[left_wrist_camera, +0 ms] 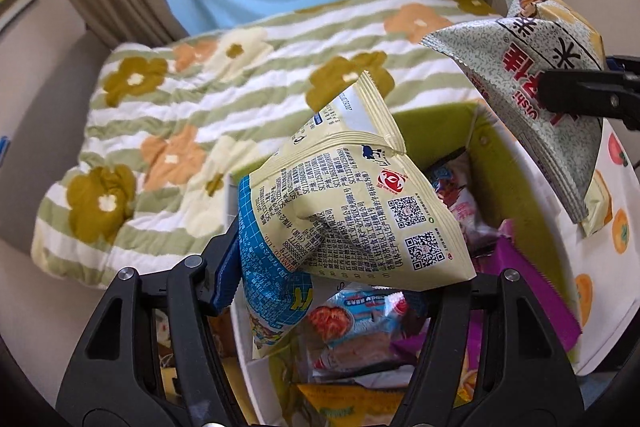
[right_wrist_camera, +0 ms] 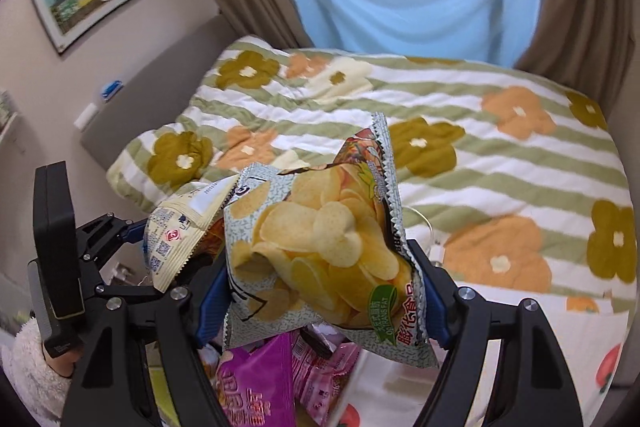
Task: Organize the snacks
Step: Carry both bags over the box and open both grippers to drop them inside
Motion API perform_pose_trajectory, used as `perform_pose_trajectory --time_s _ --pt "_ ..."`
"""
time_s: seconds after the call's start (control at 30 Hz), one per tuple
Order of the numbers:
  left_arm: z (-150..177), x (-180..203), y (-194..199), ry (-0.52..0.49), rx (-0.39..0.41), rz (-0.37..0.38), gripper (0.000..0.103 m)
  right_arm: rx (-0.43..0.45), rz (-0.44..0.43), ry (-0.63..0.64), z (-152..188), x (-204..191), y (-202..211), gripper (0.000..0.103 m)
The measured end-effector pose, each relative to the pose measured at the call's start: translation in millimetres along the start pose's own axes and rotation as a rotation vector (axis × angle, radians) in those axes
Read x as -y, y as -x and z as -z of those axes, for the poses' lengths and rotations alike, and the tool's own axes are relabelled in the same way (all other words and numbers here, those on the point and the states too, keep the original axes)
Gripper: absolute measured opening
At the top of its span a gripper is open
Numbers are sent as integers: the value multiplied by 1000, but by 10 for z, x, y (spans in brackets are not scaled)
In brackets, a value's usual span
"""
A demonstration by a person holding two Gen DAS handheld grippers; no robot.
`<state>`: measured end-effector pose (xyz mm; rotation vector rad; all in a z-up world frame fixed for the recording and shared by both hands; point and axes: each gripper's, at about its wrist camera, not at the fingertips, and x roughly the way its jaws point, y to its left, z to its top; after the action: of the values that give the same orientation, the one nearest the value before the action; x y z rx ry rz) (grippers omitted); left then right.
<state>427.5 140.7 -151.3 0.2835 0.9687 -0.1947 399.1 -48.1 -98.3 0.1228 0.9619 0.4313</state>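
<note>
My left gripper (left_wrist_camera: 320,291) is shut on a cream and blue snack bag (left_wrist_camera: 344,215), held above an open storage box (left_wrist_camera: 440,131) with a green lining. The same bag shows at the left of the right wrist view (right_wrist_camera: 176,235). My right gripper (right_wrist_camera: 316,291) is shut on a grey speckled potato chip bag (right_wrist_camera: 320,251), also held above the box. That chip bag shows at the upper right of the left wrist view (left_wrist_camera: 532,83), with the right gripper's black finger (left_wrist_camera: 580,95) clamped on it.
The box holds several snack packs, among them a purple bag (right_wrist_camera: 256,387), pink packs (right_wrist_camera: 324,375) and a blue pack (left_wrist_camera: 360,323). A bed with a flowered striped quilt (right_wrist_camera: 460,163) lies behind. The box's white outer wall has a fruit print (left_wrist_camera: 600,267).
</note>
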Motion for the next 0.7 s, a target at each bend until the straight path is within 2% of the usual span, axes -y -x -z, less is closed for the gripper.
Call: perform_pose_trajectory --time_s 0.03,0.1,0.13,0.33,0.53,0.63,0.7 --pt "3 -3 -43 -3 -2 2 65 -10 19 -14 18 -1 -56 75" --pt "13 -13 -114 -9 -4 10 85 -22 43 -38 42 10 -126 75" --pt "23 -3 -135 -11 -2 2 103 -25 50 -47 55 13 -149 75" --pt "133 1 -76 12 6 34 102 -52 83 -69 122 42 -275 75" --pt "282 -23 231 80 24 -3 102 -68 56 -70 178 53 -286 75" --pt "340 -87 294 131 23 13 102 -68 23 -67 140 2 -314 76" --pt "339 -113 300 138 24 -2 102 -71 11 -65 99 -30 -359 76"
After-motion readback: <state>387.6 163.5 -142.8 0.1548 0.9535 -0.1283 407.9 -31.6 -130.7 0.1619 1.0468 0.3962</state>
